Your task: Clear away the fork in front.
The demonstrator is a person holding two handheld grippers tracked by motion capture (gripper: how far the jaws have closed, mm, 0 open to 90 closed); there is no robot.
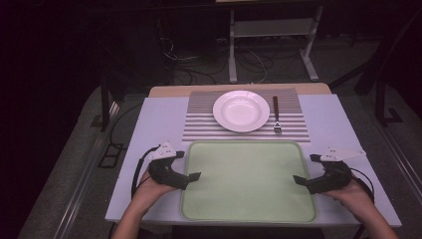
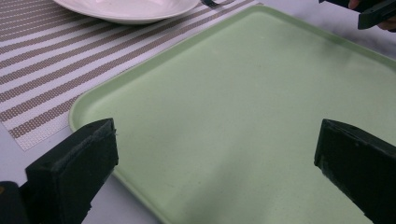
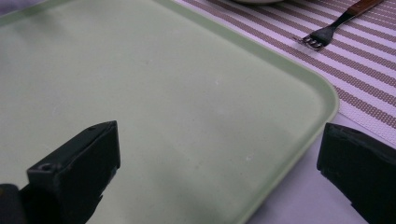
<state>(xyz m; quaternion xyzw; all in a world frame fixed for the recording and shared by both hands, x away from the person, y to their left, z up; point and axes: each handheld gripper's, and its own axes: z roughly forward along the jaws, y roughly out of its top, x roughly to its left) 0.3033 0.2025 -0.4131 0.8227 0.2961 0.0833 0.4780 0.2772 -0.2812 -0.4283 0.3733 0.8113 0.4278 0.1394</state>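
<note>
Green tray [image 1: 249, 181] lies on the white table [image 1: 159, 119], tools apart.

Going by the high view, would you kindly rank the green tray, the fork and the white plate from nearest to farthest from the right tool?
1. Green tray, just beside the right tool.
2. Fork, beyond the tray on the striped mat.
3. White plate, left of the fork.

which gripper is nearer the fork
Right. The right gripper sits at the green tray's right edge, below the fork; the left gripper is across the tray at its left edge, farther off.
</note>
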